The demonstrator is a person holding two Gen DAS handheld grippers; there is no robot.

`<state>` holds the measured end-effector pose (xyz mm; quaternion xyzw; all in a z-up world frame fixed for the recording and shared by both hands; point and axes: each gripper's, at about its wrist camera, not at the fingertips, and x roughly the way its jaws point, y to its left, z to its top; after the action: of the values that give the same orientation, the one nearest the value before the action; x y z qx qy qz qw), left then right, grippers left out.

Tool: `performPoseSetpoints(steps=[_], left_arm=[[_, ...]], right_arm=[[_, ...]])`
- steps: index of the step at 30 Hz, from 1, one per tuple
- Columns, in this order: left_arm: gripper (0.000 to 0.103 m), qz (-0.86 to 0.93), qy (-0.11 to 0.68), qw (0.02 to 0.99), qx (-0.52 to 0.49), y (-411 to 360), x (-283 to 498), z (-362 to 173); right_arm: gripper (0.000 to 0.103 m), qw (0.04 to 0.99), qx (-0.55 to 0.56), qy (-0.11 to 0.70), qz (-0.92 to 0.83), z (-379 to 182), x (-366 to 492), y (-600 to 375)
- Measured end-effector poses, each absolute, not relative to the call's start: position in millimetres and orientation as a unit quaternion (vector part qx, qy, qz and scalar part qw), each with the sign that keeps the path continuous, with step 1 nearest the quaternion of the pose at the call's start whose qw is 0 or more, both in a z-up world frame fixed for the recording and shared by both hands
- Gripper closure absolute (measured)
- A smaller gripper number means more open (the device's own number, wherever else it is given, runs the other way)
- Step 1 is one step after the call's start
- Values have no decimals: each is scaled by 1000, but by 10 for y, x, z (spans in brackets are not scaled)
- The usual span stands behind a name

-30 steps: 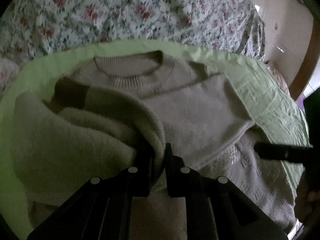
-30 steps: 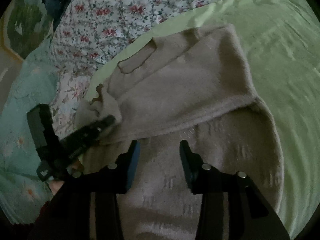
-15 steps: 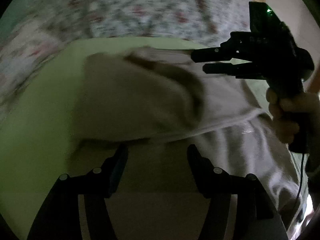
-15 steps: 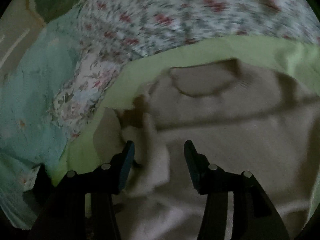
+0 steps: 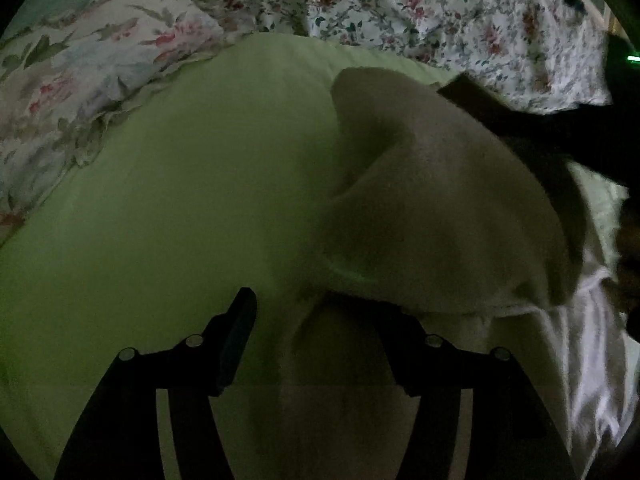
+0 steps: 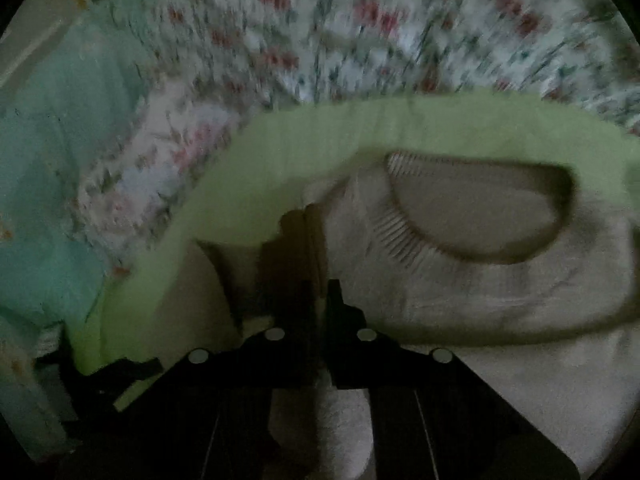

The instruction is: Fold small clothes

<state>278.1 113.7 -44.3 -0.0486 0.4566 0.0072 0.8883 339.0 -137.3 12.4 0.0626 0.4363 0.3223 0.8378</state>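
Note:
A small beige knit sweater (image 6: pixel 500 280) lies on a light green sheet (image 6: pixel 360 120), its ribbed round collar (image 6: pixel 400 236) facing up. My right gripper (image 6: pixel 320 292) is shut on a fold of the sweater sleeve near the dark brown cuff (image 6: pixel 288 248). In the left wrist view the sweater (image 5: pixel 432 216) is bunched into a raised fold at the right. My left gripper (image 5: pixel 316 320) is open, with its left finger over the green sheet (image 5: pixel 180 200) and its right finger partly under the sweater edge. The other gripper shows as a dark shape at the far right.
A floral bedspread (image 5: pixel 440 20) lies behind the green sheet. A floral pillow (image 5: pixel 80 80) sits at the left. A mint green cloth (image 6: pixel 52 180) lies at the left in the right wrist view. A white shiny fabric (image 5: pixel 592 340) shows at the right edge.
My left gripper let go of the sleeve and swung left, now open. My right gripper moved to the sleeve by the brown cuff and shut on it.

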Motion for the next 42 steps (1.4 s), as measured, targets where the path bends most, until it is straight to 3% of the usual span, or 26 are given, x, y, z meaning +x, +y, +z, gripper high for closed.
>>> performPoseSetpoints(steps=[6,13,20,27,30,32,33,34,42], left_arm=[[42,52,455,888,-34,1049,2897,-468],[40,92,450,887,-43,1088,2868,-475],[40,109,444,882,-113,1375,2814,-460],[38,97,434,890,-104,1364,2722,-488],[38,97,427,893,-107,1372,2704,-496],[38,99,422,895,-109,1372,2677,-503],[38,100,419,896,-110,1373,2662,-507],[38,101,417,897,-110,1369,2658,-507],[37,89,400,902,-137,1447,2605,-522]], right_arm=[[96,878,176,367,251,402,3100,-2400],[96,874,321,341,130,-66,2669,-3565],[95,858,308,392,124,-408,2537,-3496],[92,865,280,411,65,-472,2179,-3664],[86,884,266,379,63,-207,2081,-3672],[63,893,236,369,101,-19,2156,-3485],[43,891,221,373,136,66,2247,-3314],[33,886,214,376,167,113,2330,-3159],[26,753,172,473,424,-154,3376,-1485]])
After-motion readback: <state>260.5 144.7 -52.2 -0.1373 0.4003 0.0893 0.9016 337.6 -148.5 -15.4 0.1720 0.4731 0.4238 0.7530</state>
